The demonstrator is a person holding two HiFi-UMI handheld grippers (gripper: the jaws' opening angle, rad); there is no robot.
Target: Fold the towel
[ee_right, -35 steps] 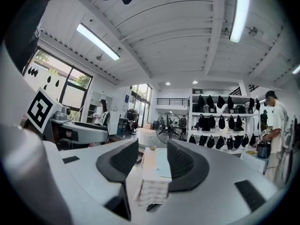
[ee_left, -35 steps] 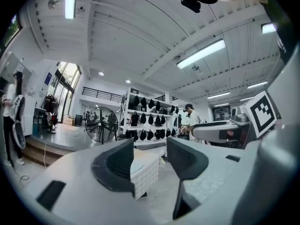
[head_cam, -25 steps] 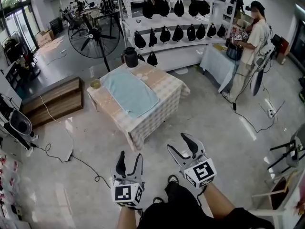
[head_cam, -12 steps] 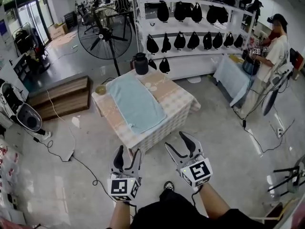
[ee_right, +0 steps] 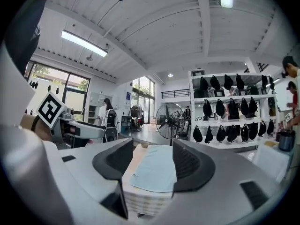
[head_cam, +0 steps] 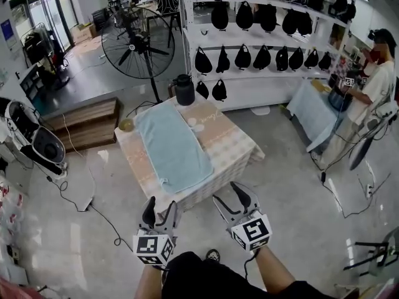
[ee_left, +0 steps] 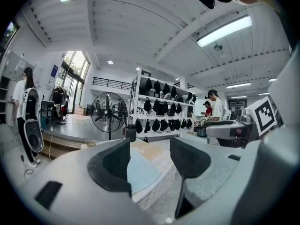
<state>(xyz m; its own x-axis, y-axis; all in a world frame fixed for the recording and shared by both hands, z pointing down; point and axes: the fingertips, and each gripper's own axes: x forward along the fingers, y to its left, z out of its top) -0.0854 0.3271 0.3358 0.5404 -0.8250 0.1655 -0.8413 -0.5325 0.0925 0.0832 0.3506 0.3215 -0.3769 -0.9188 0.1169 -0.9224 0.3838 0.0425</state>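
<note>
Low table (head_cam: 227, 139) w/ pale checked cloth stands mid-room on a glossy grey floor (head_cam: 287, 185). Light blue towel (head_cam: 174, 148) is laid flat and unfolded along the table's left half, w/ its near end at the table's front edge. A black jug (head_cam: 184, 90) is seen at the table's far edge and a small bowl (head_cam: 126, 124) at the far-left corner, both just off the towel.

Behind the table: white shelving (head_cam: 249, 73) hung w/ black bags, and a big pedestal fan (head_cam: 138, 42). To the left: a wooden platform (head_cam: 81, 123) and cables (head_cam: 93, 204) on the floor. To the right: a person (head_cam: 374, 98) at a 2nd cloth-covered table (head_cam: 315, 108).

Open floor is seen on the table's front, left and right sides; both grippers are held over it, short of the front edge and well apart from the towel.

Left gripper (head_cam: 161, 204): jaws parted, a moderate gap, nothing held. Right gripper (head_cam: 227, 193): jaws parted about as wide, nothing held; towel is seen far off through the gap.

Writing: square black-white markers on both cubes; a blue wall sign (head_cam: 5, 30) at the left is too small to be read.
</note>
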